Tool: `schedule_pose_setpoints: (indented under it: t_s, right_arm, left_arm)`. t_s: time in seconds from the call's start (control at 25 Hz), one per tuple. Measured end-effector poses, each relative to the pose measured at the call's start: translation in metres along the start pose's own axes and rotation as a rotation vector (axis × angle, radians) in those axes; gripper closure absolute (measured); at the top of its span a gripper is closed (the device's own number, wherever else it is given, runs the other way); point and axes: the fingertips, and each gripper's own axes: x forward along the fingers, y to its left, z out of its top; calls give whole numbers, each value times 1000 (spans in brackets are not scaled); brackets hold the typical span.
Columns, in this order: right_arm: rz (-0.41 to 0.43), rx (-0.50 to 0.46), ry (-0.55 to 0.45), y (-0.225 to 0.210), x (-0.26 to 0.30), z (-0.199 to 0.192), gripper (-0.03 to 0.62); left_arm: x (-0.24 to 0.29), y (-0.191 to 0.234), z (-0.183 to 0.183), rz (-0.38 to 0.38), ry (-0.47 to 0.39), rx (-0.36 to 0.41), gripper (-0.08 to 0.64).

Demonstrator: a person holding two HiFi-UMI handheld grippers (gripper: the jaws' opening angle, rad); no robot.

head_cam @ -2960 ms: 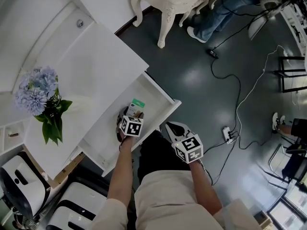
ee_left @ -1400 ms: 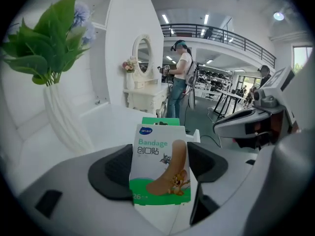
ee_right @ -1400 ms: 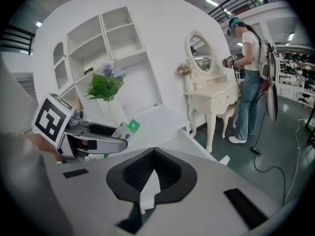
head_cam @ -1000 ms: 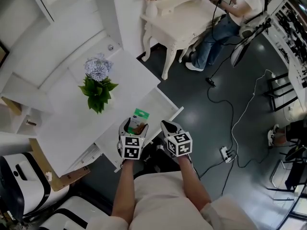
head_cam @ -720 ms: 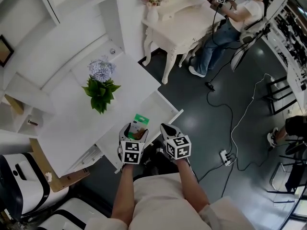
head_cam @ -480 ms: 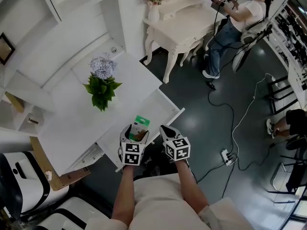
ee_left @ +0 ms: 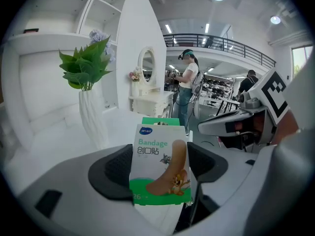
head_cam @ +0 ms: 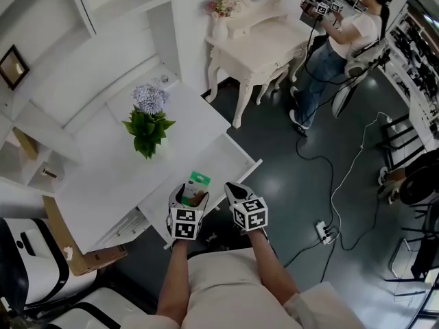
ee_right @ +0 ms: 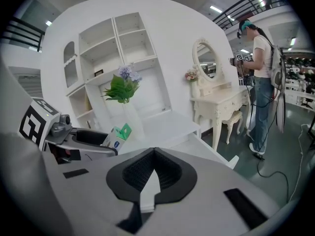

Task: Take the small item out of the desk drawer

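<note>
My left gripper (head_cam: 188, 193) is shut on a small white-and-green bandage box (head_cam: 198, 181), held upright above the near end of the open white drawer (head_cam: 230, 155). In the left gripper view the bandage box (ee_left: 160, 165) fills the gap between the black pads (ee_left: 114, 167). The left gripper (ee_right: 86, 136) and the box (ee_right: 118, 133) also show at the left of the right gripper view. My right gripper (head_cam: 233, 190) hangs just to the right of the left one, over the drawer's front edge. The right gripper (ee_right: 153, 170) is shut with nothing in it.
A vase of blue flowers (head_cam: 149, 112) stands on the white desk top (head_cam: 103, 177). A cream dressing table (head_cam: 257, 38) with a mirror is behind, and a person (head_cam: 343, 29) stands beside it. Cables (head_cam: 343, 163) and a power strip (head_cam: 322, 231) lie on the dark floor. White appliances (head_cam: 20, 262) sit at bottom left.
Three seconds ago the left gripper was down in the drawer at the box; now it holds the box above the drawer. Over the last second both grippers barely shifted.
</note>
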Motion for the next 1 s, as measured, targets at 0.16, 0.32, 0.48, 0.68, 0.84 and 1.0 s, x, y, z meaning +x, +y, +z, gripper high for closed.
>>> schedule_pose_setpoints:
  t_s: [0.16, 0.32, 0.48, 0.68, 0.84, 1.0]
  right_arm:
    - [31, -46, 7, 5, -1, 2, 568]
    - [45, -63, 23, 8, -4, -4, 568]
    - [61, -62, 27, 10, -5, -4, 568]
    - [61, -50, 24, 8, -3, -5, 568]
    - [57, -39, 22, 8, -3, -8, 568]
    - [52, -31, 17, 7, -5, -10, 568]
  left_arm:
    - [1, -1, 1, -2, -21, -10, 201]
    - [-1, -2, 0, 1, -23, -15, 201]
    - [-7, -1, 3, 12, -28, -23, 201]
    - [-10, -1, 2, 17, -27, -20, 201]
    - [-11, -3, -4, 12, -13, -23, 201]
    - [-10, -5, -8, 7, -4, -19, 201]
